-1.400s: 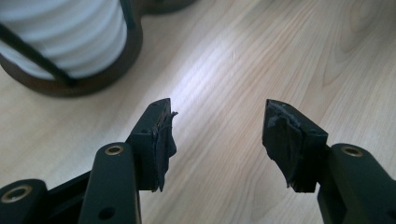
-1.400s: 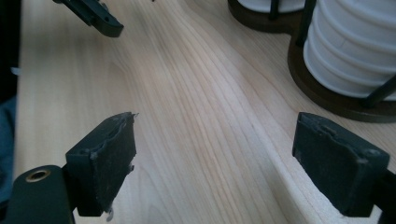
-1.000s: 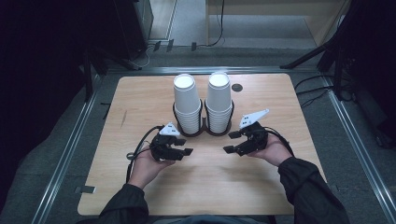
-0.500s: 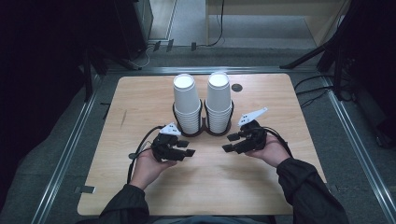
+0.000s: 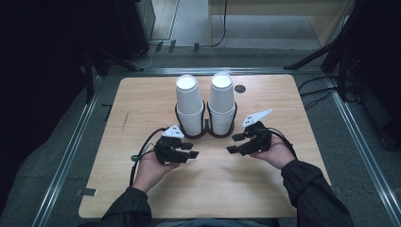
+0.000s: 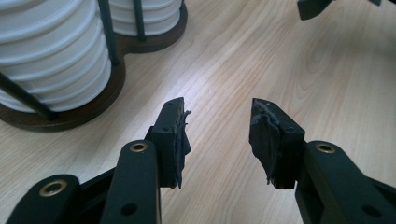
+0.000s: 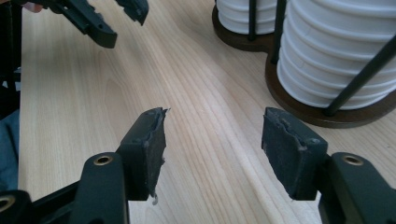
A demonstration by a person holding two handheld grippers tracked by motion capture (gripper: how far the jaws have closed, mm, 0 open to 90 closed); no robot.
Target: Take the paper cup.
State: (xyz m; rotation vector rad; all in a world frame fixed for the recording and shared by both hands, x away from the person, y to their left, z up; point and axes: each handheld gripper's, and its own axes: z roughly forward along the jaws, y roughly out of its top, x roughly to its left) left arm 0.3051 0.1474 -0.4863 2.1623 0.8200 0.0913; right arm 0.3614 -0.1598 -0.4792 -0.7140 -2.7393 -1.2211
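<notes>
Two tall stacks of white paper cups, the left stack (image 5: 189, 101) and the right stack (image 5: 221, 99), stand in a dark wire holder with a wooden base (image 5: 206, 134) at mid-table. My left gripper (image 5: 191, 149) (image 6: 217, 105) hovers low over the wood, just in front and left of the holder. Its jaws have just been closing a little and stand open with nothing between them. My right gripper (image 5: 232, 143) (image 7: 215, 114) mirrors it in front and right of the holder, open with bare table between its pads. The cups (image 6: 51, 56) (image 7: 336, 51) are close beside each gripper, untouched.
The light wooden table (image 5: 142, 104) has a small dark round hole (image 5: 240, 88) behind the right stack. Metal rails (image 5: 71, 151) run along both sides, with dark floor and cables beyond. The person's sleeves (image 5: 307, 189) come in at the front edge.
Both hands stay in place. The right gripper's jaws stand a little closer together than a second ago.
</notes>
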